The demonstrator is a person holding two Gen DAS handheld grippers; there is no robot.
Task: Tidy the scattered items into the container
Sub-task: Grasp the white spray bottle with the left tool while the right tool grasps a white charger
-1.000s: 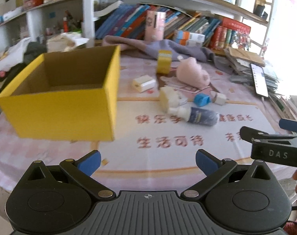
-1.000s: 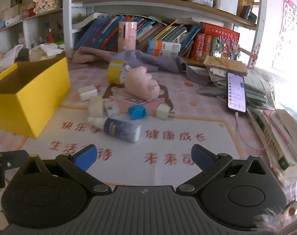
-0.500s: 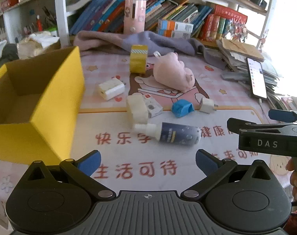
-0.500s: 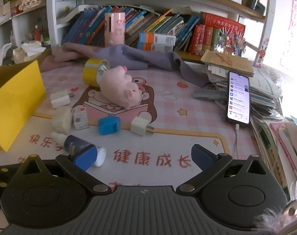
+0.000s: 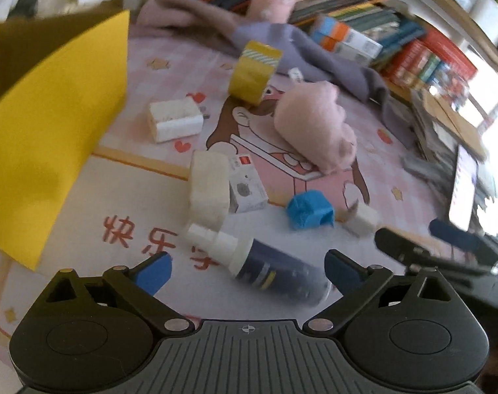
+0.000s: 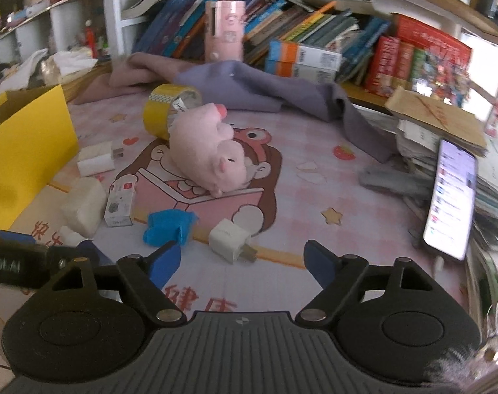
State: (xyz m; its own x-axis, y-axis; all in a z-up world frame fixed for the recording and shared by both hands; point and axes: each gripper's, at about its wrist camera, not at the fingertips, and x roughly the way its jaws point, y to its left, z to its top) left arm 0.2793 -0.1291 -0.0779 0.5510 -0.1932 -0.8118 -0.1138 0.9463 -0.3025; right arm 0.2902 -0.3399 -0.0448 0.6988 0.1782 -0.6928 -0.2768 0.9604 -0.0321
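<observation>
Right wrist view shows me a pink cartoon tablecloth (image 6: pixel 314 197) before crowded bookshelves (image 6: pixel 281 32). My right gripper (image 6: pixel 242 262) is closing on nothing, the left gripper (image 5: pixel 249 269) gapes empty over a bottle (image 5: pixel 275 272); scattered chargers (image 6: pixel 229 239) lie beside the yellow box (image 6: pixel 25 151).

Left gripper (image 5: pixel 248 267) jaws apart over spray bottle (image 5: pixel 265 267) (yellow box (image 5: pixel 52 138) beside).

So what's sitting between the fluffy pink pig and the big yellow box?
In the right wrist view, a white charger plug lies on the mat between the pink plush pig and the yellow box, touching neither.
</observation>
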